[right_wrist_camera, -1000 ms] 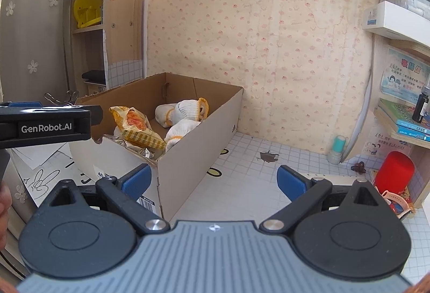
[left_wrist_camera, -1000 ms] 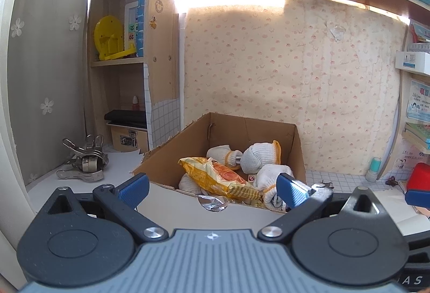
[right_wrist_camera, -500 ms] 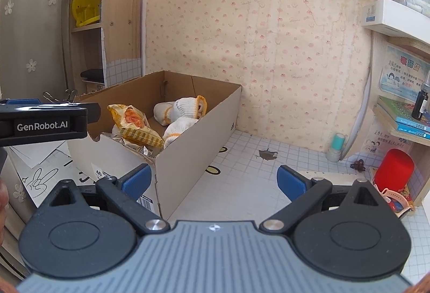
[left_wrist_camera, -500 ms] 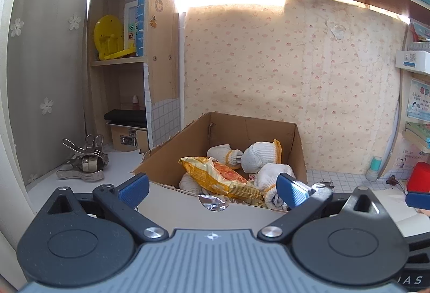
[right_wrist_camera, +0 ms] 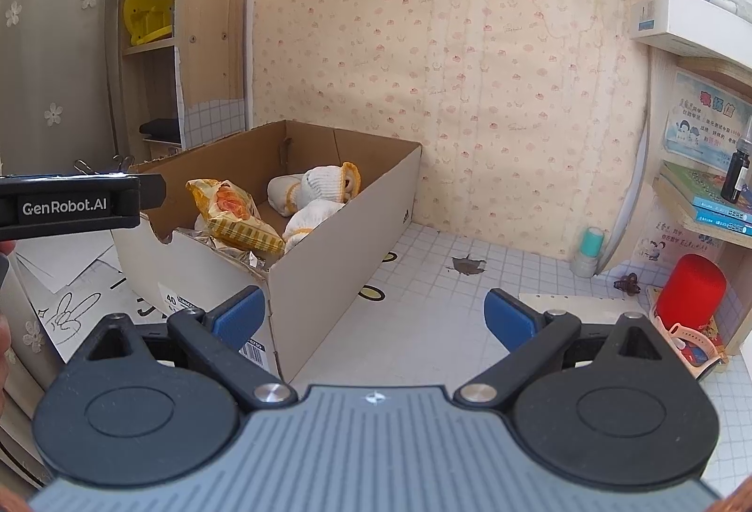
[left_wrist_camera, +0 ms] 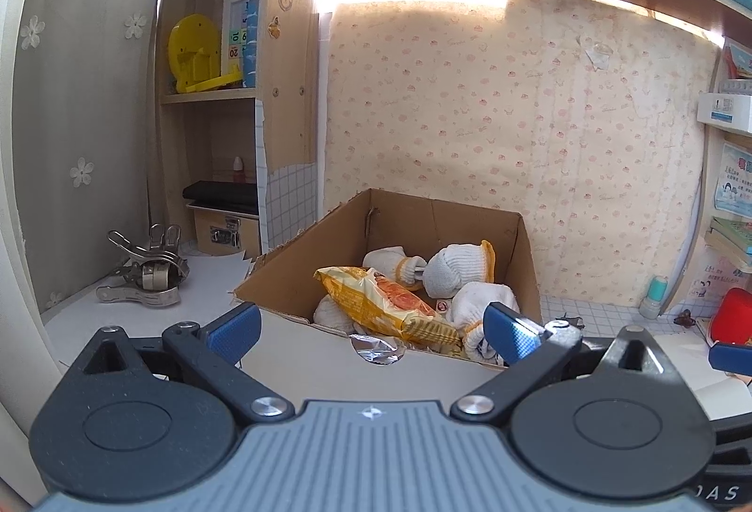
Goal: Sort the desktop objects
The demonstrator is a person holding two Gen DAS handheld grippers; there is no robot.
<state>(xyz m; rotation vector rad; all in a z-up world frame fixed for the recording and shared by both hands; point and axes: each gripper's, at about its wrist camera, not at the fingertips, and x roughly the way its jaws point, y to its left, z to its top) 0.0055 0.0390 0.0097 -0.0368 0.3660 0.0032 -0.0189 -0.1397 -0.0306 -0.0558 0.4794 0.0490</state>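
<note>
An open cardboard box [left_wrist_camera: 301, 281] [right_wrist_camera: 338, 248] stands on the desk. It holds a yellow-orange snack bag [left_wrist_camera: 390, 305] [right_wrist_camera: 235, 216] and several white gloves with yellow cuffs [left_wrist_camera: 460, 265] [right_wrist_camera: 324, 187]. My left gripper [left_wrist_camera: 371, 331] is open and empty, just in front of the box's near wall. My right gripper [right_wrist_camera: 373, 319] is open and empty, to the right of the box over the tiled desk. The left gripper's body [right_wrist_camera: 70, 206] shows at the left of the right wrist view.
Metal clips [left_wrist_camera: 145, 272] lie at the left by the curtain. A shelf unit [left_wrist_camera: 211, 89] holds a yellow object. At the right are a red cylinder [right_wrist_camera: 688, 293], a teal-capped bottle [right_wrist_camera: 587, 251], a white notebook [right_wrist_camera: 583, 305] and shelved books [right_wrist_camera: 705, 197]. Papers [right_wrist_camera: 75, 300] lie left of the box.
The right gripper has drifted slightly, so the box and desk sit a little lower and closer in its view. The left gripper has barely moved. Both stay open.
</note>
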